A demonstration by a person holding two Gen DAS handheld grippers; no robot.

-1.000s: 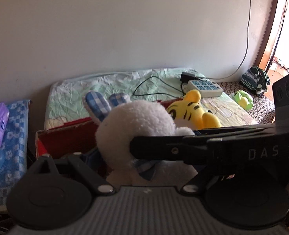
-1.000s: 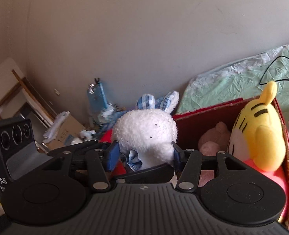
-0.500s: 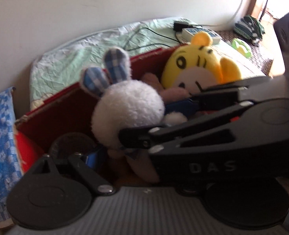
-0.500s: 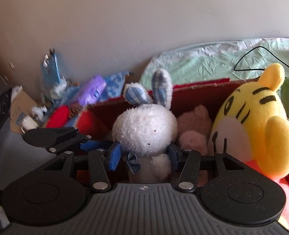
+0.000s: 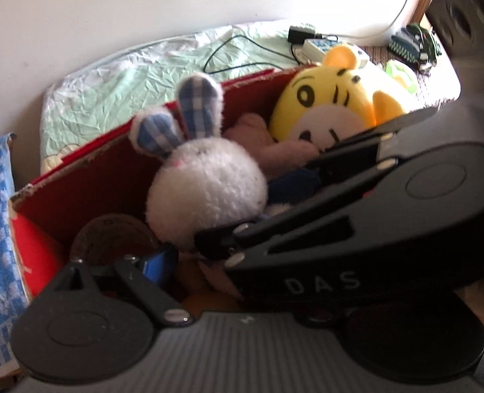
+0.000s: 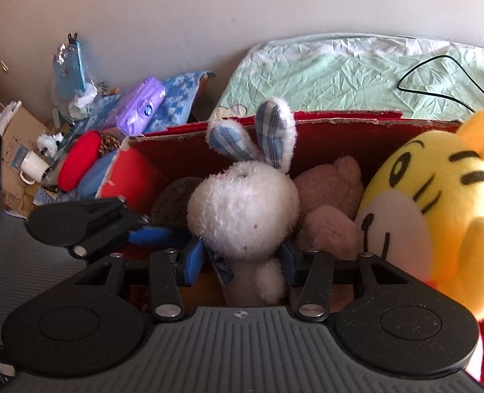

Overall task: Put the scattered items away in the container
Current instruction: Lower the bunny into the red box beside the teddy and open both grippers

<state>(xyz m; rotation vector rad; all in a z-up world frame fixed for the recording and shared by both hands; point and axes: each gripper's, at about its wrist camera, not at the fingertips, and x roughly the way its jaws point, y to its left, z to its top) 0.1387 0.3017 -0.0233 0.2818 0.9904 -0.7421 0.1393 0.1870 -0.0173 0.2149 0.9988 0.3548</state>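
Right gripper (image 6: 240, 260) jaws closing on the fluffy white plush rabbit with blue checked ears (image 6: 245, 209), blue pads at both sides of its body, apparently pressing. Rabbit sits inside the red cardboard box (image 6: 340, 124), beside a pink plush bear (image 6: 332, 196) and yellow striped tiger plush (image 6: 438, 209). Left gripper (image 6: 134, 229) spread wide, holding nothing, just left of the rabbit.

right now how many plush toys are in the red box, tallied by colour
white: 1, the fluffy white plush rabbit with blue checked ears
yellow: 1, the yellow plush tiger with black stripes
pink: 1, the dusty pink plush bear
total: 3 in the red cardboard box; others deeper in may be hidden
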